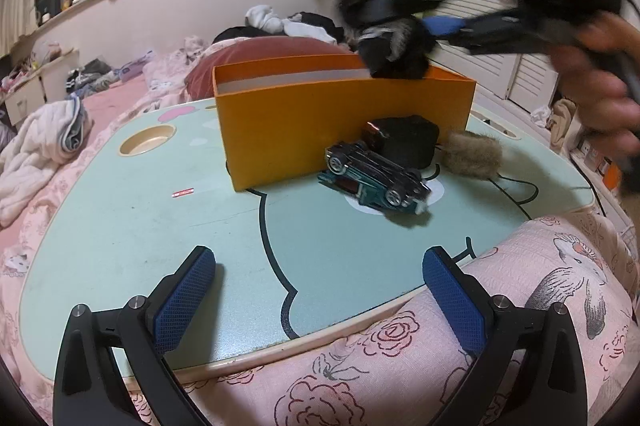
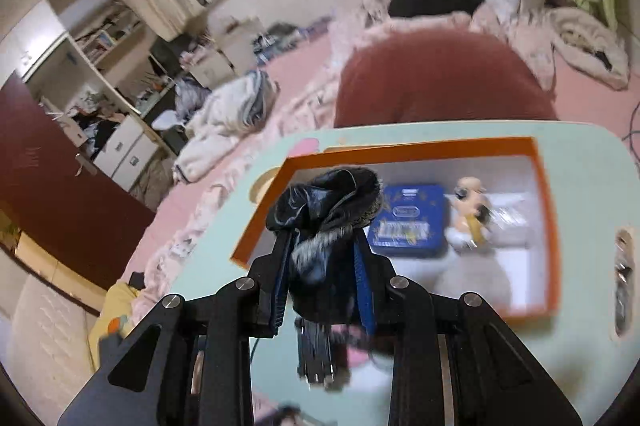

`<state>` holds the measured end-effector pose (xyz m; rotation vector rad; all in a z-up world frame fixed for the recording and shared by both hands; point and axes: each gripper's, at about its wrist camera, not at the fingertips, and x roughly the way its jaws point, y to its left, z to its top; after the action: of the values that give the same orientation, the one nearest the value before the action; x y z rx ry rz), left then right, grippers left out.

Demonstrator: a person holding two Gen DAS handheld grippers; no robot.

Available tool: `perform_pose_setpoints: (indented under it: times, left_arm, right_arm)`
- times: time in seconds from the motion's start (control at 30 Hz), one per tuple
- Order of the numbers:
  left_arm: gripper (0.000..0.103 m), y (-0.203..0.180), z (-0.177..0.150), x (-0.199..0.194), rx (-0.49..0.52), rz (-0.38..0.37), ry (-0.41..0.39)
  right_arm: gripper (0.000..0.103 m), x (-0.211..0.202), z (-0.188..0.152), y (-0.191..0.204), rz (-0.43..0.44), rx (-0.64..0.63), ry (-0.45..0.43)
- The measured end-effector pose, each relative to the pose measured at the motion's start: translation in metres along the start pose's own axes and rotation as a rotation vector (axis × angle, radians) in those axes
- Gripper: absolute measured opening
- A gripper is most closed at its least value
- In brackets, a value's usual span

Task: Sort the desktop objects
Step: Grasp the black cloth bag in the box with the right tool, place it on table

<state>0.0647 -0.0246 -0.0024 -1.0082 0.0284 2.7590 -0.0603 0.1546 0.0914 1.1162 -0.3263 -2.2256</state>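
A black furry pouch point(image 2: 328, 222) is clamped in the right hand-held gripper point(image 2: 324, 258), above the orange box point(image 2: 546, 194) on the bench point(image 1: 120, 218). In front of the box lies a toy car point(image 1: 374, 178). The left hand-held gripper point(image 1: 320, 290) is wide open, holding nothing.

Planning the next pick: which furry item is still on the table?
The tan fur ball beside the black block; the black furry item is clamped in the right tool over the orange box.
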Motion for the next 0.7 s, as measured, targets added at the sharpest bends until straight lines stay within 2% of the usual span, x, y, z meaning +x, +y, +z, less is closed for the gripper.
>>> perform_pose_setpoints:
  times: [0.07,0.2,0.37,0.5,0.57,0.6,0.67,0.7]
  left_arm:
    - [0.103,0.000,0.000,0.000,0.000,0.000,-0.001]
    - [0.103,0.000,0.000,0.000,0.000,0.000,-0.001]
    - [0.103,0.000,0.000,-0.001,0.000,0.000,-0.001]
    - [0.103,0.000,0.000,-0.001,0.000,0.000,-0.001]
    - [0.103,0.000,0.000,-0.001,-0.001,0.000,-0.001]
    - [0.103,-0.001,0.000,-0.001,-0.001,-0.001,-0.001]
    - [0.103,-0.001,0.000,-0.001,0.000,-0.004,-0.003]
    - [0.103,-0.001,0.000,-0.001,0.001,-0.005,-0.004]
  right_arm:
    - [0.030,-0.015,-0.014,-0.001,0.009,-0.008,-0.023]
    - [0.030,-0.019,-0.024,-0.004,0.008,0.000,-0.057]
    - [0.037,-0.010,-0.053,-0.003,-0.028,-0.057,-0.007]
    - [0.060,0.001,-0.085,0.000,-0.113,-0.153,0.037]
    - [0.061,0.003,-0.098,0.001,-0.157,-0.208,0.042]
    - [0.064,0.006,-0.105,0.001,-0.195,-0.242,0.053]
    - [0.077,0.007,-0.124,0.009,-0.325,-0.356,0.001]
    - [0.080,0.005,-0.125,0.008,-0.344,-0.355,-0.019]
